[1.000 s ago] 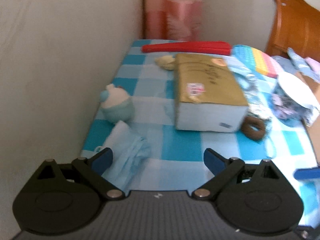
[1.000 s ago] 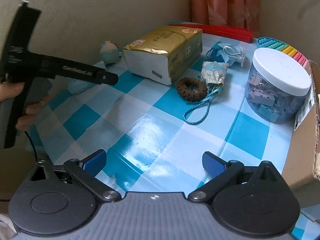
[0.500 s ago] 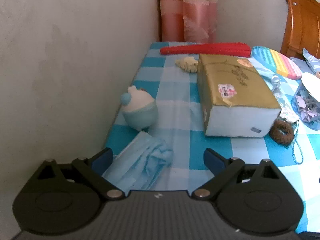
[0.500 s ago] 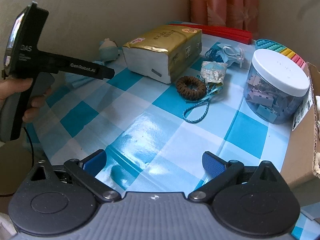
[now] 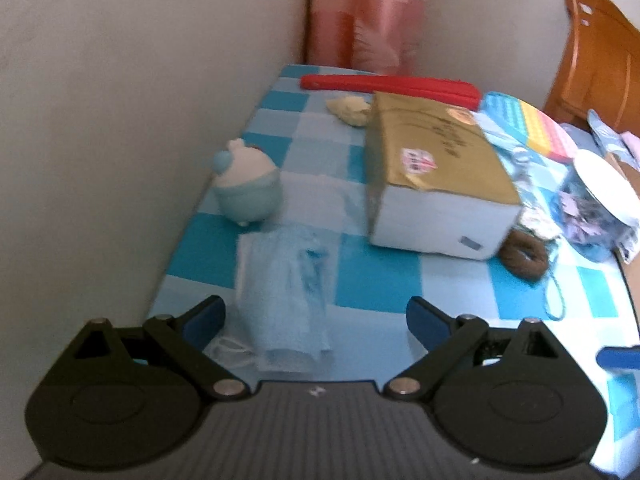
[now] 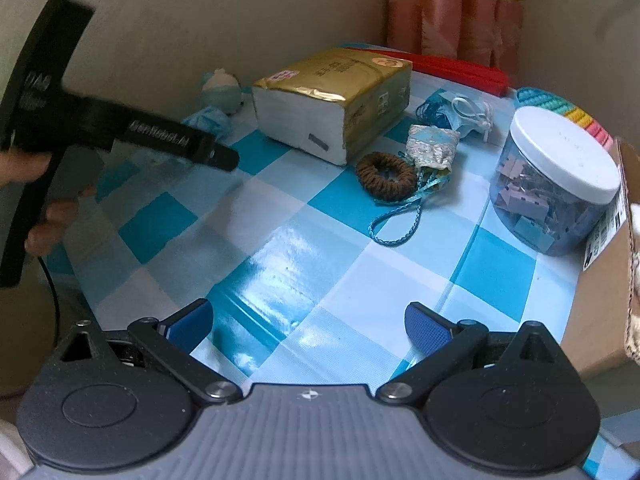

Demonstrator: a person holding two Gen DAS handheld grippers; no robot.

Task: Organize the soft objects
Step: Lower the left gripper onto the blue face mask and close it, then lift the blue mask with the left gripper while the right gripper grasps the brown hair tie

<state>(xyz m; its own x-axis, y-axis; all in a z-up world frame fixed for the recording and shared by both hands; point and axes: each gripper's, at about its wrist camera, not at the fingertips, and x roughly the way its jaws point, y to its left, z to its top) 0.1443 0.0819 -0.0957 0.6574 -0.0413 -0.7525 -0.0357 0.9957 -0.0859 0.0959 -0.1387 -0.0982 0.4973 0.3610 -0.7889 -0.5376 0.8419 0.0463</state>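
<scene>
Left wrist view: left hand-held gripper (image 5: 316,314) gapes wide over blue face mask (image 5: 286,276); right hand-held gripper (image 6: 308,326) spread wide above tabletop (image 6: 304,248)

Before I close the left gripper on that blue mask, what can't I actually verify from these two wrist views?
- Face mask: left wrist view blurred; its near edge sits close to the gripper body, height above it unclear.
- Left gripper: its fingertips lie behind its own body in the right wrist view.
- Cardboard box: cut off by right edge, contents unseen.
- Plush toy: small, partly hidden.
</scene>
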